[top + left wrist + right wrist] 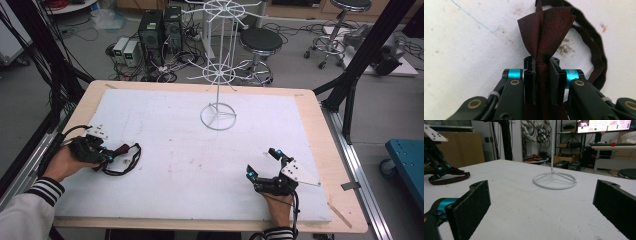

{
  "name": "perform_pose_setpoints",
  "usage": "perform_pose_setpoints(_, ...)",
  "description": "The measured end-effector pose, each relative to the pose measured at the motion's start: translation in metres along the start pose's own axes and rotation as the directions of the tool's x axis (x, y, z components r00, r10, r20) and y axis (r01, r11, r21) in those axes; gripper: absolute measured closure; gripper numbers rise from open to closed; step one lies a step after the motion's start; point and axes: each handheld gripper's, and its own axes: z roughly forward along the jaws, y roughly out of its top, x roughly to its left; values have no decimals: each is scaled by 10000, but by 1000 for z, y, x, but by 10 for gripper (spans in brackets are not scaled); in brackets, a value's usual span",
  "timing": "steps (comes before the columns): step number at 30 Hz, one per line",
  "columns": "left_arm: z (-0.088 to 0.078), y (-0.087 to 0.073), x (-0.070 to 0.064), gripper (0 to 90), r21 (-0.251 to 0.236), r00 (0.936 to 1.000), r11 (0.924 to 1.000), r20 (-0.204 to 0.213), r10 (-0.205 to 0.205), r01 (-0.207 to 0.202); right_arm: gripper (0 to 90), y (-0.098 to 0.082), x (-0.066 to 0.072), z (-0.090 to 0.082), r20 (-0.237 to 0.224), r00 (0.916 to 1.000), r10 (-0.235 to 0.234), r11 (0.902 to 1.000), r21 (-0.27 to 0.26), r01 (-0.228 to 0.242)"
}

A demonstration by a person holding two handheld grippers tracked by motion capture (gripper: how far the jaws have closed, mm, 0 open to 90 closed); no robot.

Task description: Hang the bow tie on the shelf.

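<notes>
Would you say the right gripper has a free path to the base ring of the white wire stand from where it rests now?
Probably yes. The right gripper is open and faces the base ring, with bare white mat between them.

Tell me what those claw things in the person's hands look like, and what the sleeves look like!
Both are black metal claws. The left gripper and the right gripper have shiny turquoise rings near their flat black pads, plus little brass-coloured bolts. Each carries a pale three-cornered plate with small holes, and a black cable trails off. The sleeves are light, with black-and-white striped cuffs.
</notes>
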Motion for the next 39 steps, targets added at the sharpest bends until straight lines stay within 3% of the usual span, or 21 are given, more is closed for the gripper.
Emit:
perform_pose_setpoints(5,-8,1,0,769,-677,10000,9977,46,-22,25,6,0,0,0,6,10000,-15,10000,-13,15)
perform_pose_setpoints(10,-17,2,0,769,-1627,9999,9866,-23,-163,157,6,0,0,0,13,10000,-40,10000,-24,40)
perform_pose_setpoints(11,-21,3,0,769,-2106,9995,9771,25,-301,299,6,0,0,0,14,10000,-46,10000,-25,46)
perform_pose_setpoints(12,-21,3,0,769,-2106,9995,9771,25,-301,299,6,0,0,0,14,10000,-40,10000,-24,40)
perform_pose_setpoints(13,-25,3,0,769,-2485,9990,9676,103,-437,449,6,0,0,0,14,10000,-23,10000,-12,23)
perform_pose_setpoints(14,-25,3,0,770,-2485,9990,9676,103,-437,449,6,0,0,0,14,10000,-23,10000,-12,23)
perform_pose_setpoints(16,-30,4,1,770,-2875,9987,9564,162,-487,513,6,0,0,0,11,10000,-22,10000,-9,22)
perform_pose_setpoints(17,-34,5,0,771,-3335,9979,9405,236,-602,646,6,0,0,0,14,10000,-42,10000,-23,42)
perform_pose_setpoints(19,-37,6,-1,771,-3502,9979,9344,233,-607,650,6,0,0,0,12,10000,-52,10000,-21,52)
perform_pose_setpoints(20,-41,9,-3,771,-3810,9981,9226,155,-593,607,6,0,0,0,17,10000,-48,10000,-26,48)
perform_pose_setpoints(23,-47,14,-4,771,-4049,9983,9127,54,-582,554,6,0,0,0,17,10000,-57,10000,-18,57)
perform_pose_setpoints(24,-49,17,-5,771,-4250,9985,9035,127,-540,543,6,0,0,0,4,10000,-82,10000,-39,82)
perform_pose_setpoints(25,-54,23,-6,771,-4578,9983,8872,205,-542,575,6,0,0,0,14,10000,-61,10000,-21,61)
perform_pose_setpoints(28,-57,29,-8,771,-4677,9992,8830,128,-378,394,6,0,0,0,18,10000,-63,10000,-17,63)
perform_pose_setpoints(29,-59,35,-10,771,-4842,9995,8744,128,-303,327,6,0,0,0,-5,10000,-86,10000,-38,86)
perform_pose_setpoints(32,-60,40,-12,771,-5051,9995,8625,147,-266,304,6,0,0,0,2,10000,-67,10000,-31,67)
perform_pose_setpoints(33,-61,45,-13,771,-5232,9994,8515,215,-271,344,6,0,0,0,-5,10000,-90,10000,-36,90)
perform_pose_setpoints(36,-61,50,-14,771,-5284,9997,8486,170,-178,241,6,0,0,0,-7,10000,-76,10000,-40,76)
perform_pose_setpoints(37,-61,56,-16,771,-5469,9996,8368,225,-150,248,6,0,0,0,-7,10000,-90,10000,-35,90)
perform_pose_setpoints(38,-61,56,-16,771,-5469,9996,8368,225,-150,248,6,0,0,0,-15,10000,-75,10000,-42,75)
perform_pose_setpoints(39,-62,63,-18,771,-5575,9994,8298,319,-96,257,6,0,0,0,-13,10000,-86,10000,-38,86)
